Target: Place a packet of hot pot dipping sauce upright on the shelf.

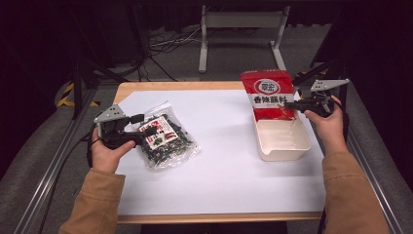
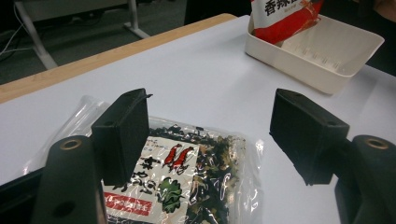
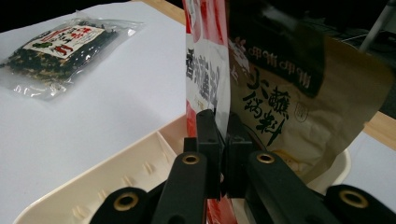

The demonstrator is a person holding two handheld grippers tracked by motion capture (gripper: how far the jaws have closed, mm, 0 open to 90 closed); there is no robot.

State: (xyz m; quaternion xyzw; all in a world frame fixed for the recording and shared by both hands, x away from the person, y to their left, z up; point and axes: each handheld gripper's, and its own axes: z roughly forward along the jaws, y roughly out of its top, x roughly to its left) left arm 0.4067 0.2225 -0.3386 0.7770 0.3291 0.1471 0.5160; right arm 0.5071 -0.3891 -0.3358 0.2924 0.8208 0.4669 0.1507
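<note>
Jaws of right gripper [image 3: 223, 140] pinch glossy red pouch [image 1: 269, 95] over rectangular cream tray [image 1: 287, 146].

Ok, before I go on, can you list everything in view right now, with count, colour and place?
Red seasoning packet: one, red and white, upright in the tray's far end.
Brown packet: one, behind the red one.
Tray: one, cream, table right.
Dried vegetable bag: one, clear, dark contents, table left.
Table: one, white top, wood edge.
Left gripper: black, open over the bag.
Right gripper: black, shut on the red seasoning packet.
</note>
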